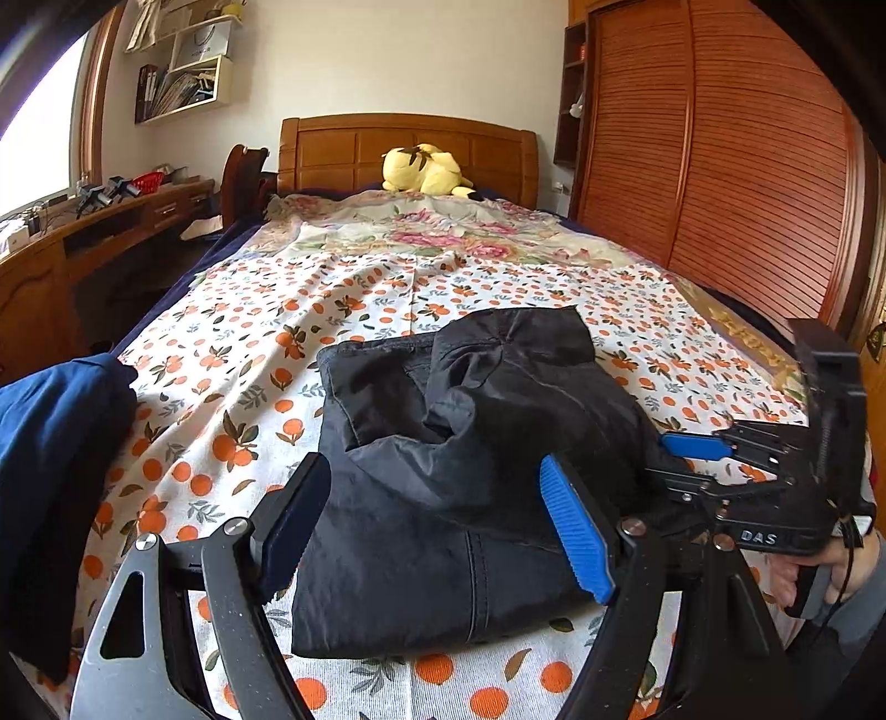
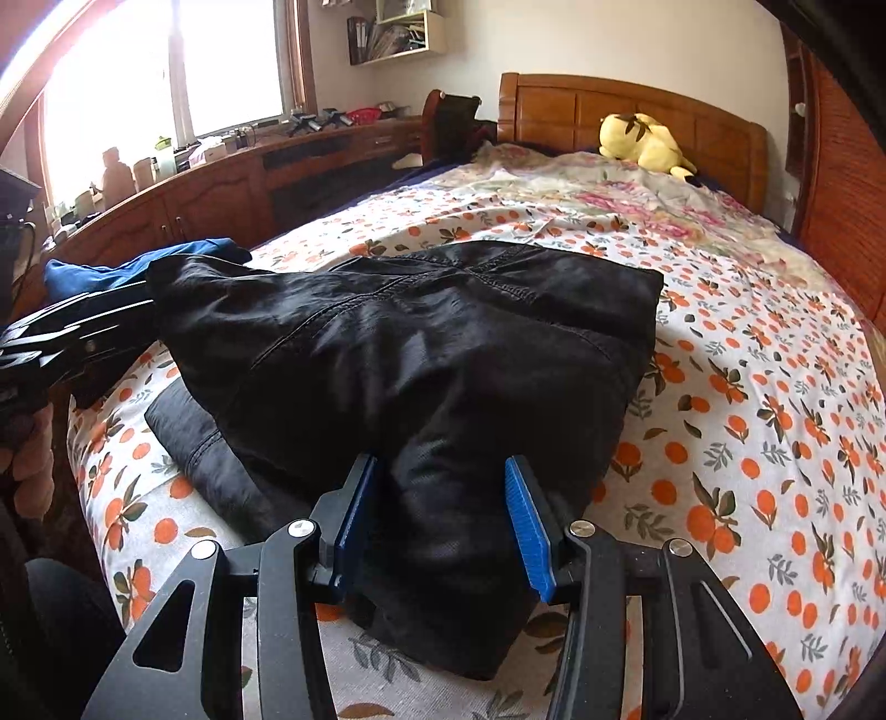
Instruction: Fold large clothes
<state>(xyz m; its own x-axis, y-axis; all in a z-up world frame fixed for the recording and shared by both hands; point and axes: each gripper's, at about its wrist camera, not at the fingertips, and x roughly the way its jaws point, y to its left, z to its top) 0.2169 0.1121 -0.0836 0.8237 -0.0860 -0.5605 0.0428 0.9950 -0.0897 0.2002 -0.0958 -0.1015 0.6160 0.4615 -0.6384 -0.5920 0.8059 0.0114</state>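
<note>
Black garment (image 2: 421, 343) bunched on bed, right gripper (image 2: 440, 520) clamping it

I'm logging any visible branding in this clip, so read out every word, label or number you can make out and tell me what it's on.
"DAS": white letters on the black body of the right hand-held gripper, seen from the left wrist view.
Paper bag on the wall shelf: a small print, too blurred to read.
Book spines on the shelf: too small to read.
Nothing else legible.

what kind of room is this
A bedroom, most likely in a home: a bed with a wooden headboard, a yellow plush toy by it, and a slatted wardrobe alongside.
</note>
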